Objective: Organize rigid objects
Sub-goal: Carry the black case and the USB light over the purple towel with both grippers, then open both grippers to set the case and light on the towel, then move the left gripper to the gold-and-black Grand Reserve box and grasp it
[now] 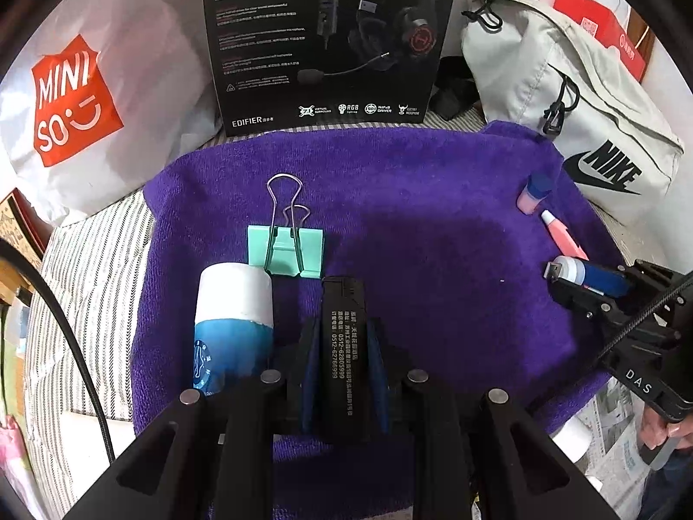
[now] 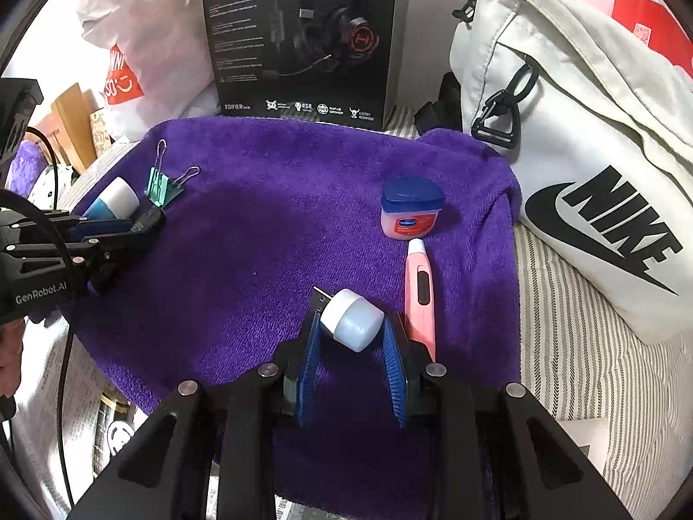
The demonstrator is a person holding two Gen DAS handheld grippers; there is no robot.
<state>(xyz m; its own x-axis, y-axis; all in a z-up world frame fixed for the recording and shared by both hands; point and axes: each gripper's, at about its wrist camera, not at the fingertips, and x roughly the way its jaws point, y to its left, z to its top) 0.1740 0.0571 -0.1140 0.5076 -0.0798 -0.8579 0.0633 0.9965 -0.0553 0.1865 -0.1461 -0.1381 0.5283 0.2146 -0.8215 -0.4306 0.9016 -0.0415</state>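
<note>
Both tongs grip: left lighter, right lamp.

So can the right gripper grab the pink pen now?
Probably not yet. The right gripper is shut on the little USB light, so it is full. The pink pen lies right beside it on the purple towel, uncovered.

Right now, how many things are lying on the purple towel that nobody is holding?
4. The green clip and blue-and-white bottle sit at the towel's left. The little jar and pink cutter sit at its right. Something small could hide behind the grippers.
</note>
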